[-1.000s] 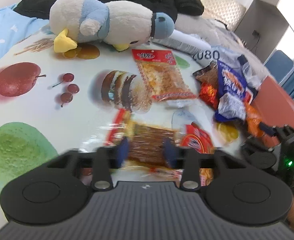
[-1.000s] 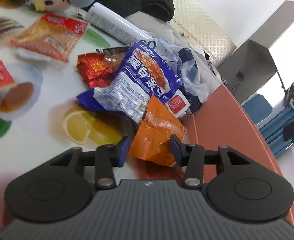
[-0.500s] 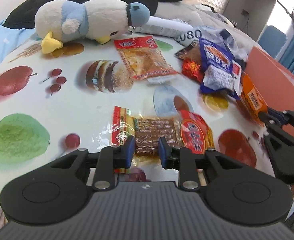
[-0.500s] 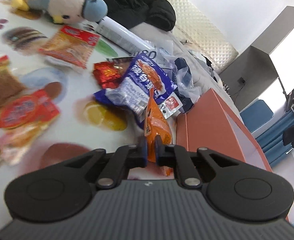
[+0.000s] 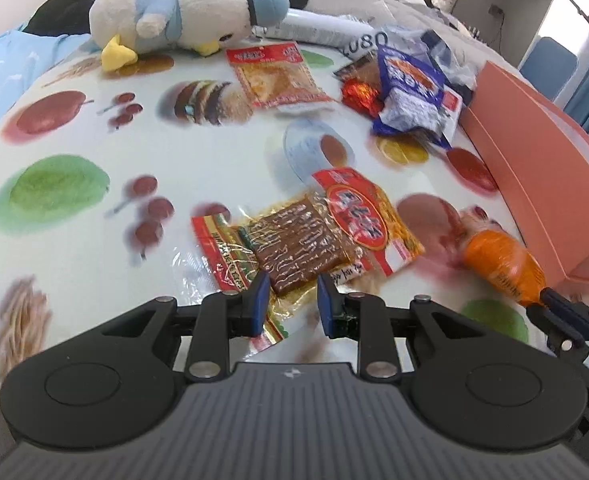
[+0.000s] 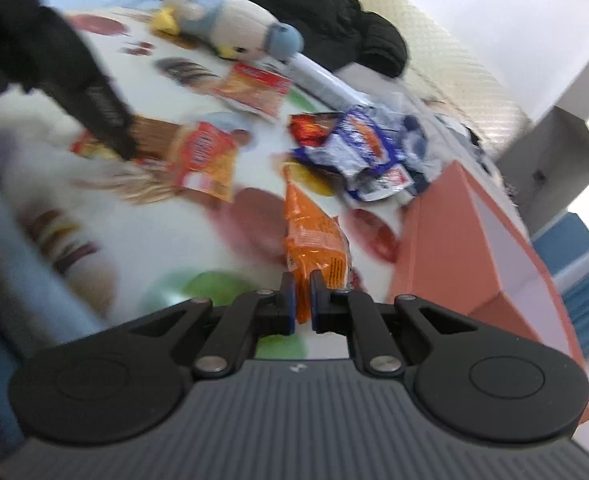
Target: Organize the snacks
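Right tool [image 6: 301, 298] clenched on the near end of the orange snack pouch [image 6: 314, 240], pads pinching the crumpled foil; pouch sticks out ahead of the fingers, just beside the open salmon-pink box [image 6: 454, 240] on its right. In the left wrist view the same pouch [image 5: 502, 260] sits at the box's [image 5: 534, 168] near corner with the right tool [image 5: 550, 300] gripping its end. Left tool [image 5: 292, 300] part-closed on the clear packet of brown strips [image 5: 298, 240], blue pads either side of its near edge; looks like a grip but contact isn't sharp enough to confirm. Packet lies flat on the desk [image 5: 214, 152] over a red-and-yellow packet [image 5: 366, 220]. Further back: flat orange-red packet [image 5: 274, 76], blue-and-white bag [image 5: 410, 92] on top of a red foil wrapper [image 5: 358, 94], all near the box's far end. Plush penguin [image 5: 182, 12] lies at the far edge of the fruit-print cover. Right wrist view is motion-blurred
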Available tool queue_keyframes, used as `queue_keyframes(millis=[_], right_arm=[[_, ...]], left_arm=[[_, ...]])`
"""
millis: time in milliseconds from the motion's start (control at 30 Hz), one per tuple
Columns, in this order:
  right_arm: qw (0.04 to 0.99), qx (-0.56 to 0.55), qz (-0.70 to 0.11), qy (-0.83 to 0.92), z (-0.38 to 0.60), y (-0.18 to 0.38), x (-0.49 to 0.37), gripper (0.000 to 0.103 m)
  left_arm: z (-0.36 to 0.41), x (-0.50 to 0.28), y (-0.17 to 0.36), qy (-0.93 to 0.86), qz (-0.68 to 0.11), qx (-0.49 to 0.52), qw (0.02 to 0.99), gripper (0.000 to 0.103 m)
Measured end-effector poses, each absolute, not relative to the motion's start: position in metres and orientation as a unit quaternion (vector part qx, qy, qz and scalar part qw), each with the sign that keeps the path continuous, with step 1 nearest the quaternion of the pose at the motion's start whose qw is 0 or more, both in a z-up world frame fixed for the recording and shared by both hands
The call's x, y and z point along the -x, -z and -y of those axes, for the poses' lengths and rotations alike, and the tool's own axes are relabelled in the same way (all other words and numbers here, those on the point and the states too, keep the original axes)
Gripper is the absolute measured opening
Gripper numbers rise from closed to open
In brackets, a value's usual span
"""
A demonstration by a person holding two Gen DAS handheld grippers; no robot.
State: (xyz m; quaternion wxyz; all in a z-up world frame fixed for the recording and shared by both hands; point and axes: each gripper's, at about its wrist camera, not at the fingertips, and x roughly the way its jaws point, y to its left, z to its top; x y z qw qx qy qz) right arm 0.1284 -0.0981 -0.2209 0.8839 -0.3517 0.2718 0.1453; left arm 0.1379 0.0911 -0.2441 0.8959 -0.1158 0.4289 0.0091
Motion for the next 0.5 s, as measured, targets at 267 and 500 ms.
queue_keyframes(millis=[267, 500], right_arm=[[0.875, 0.333, -0.303, -0.180, 0.116, 0.216, -0.108, 0.010], [0.882, 0.285, -0.323, -0.193, 0.130, 0.208, -0.101, 0.037]], left_arm=[[-0.067, -0.115, 0.240, 0.012, -0.446, 0.112, 0.888, 0.030], [-0.068, -0.105, 0.233, 0.051, -0.443, 0.108, 0.889, 0.066]])
